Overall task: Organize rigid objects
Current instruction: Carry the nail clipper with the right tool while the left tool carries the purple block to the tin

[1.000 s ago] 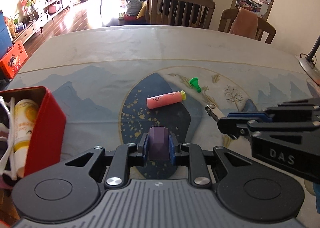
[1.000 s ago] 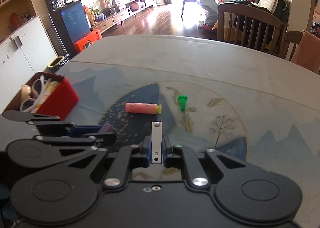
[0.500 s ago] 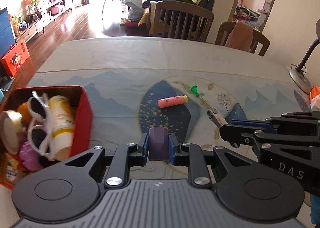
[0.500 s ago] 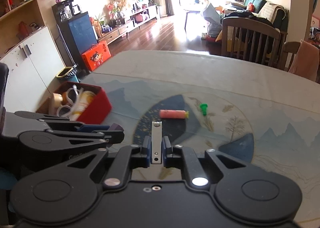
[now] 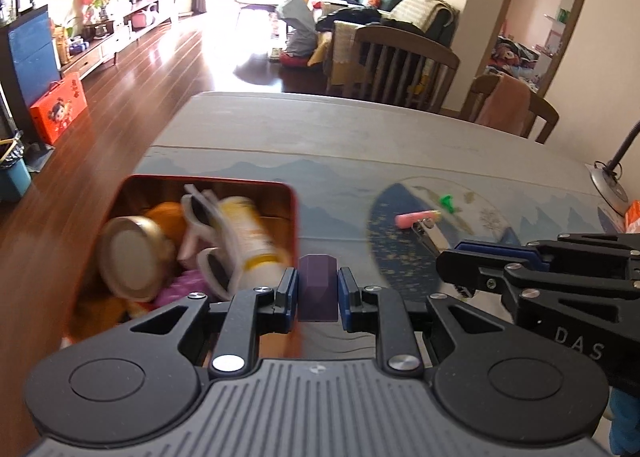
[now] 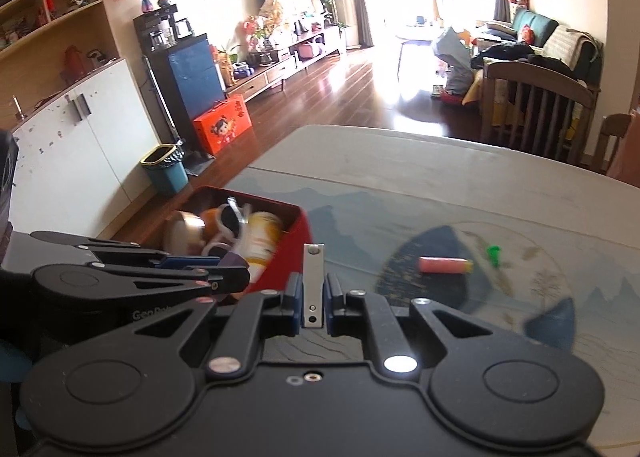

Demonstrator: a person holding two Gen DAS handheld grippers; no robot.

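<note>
Grippers carry one small item each toward a red box [image 5: 294, 217] at the near left of the table [image 5: 360, 129]. The left gripper [image 5: 318, 291] is clenched on a purple block [image 5: 318, 289], poised just right of the box's near corner, likely for dropping in. The right gripper [image 6: 313, 299] grasps a metal nail clipper [image 6: 313, 289] upright. The box already holds a jar, sunglasses and a yellow bottle. A pink tube [image 6: 444, 265] and a green piece [image 6: 494, 255] lie farther right, waiting.

one red tin [image 5: 294, 217], two chairs [image 5: 404, 69], one lamp [image 5: 610, 177]
</note>
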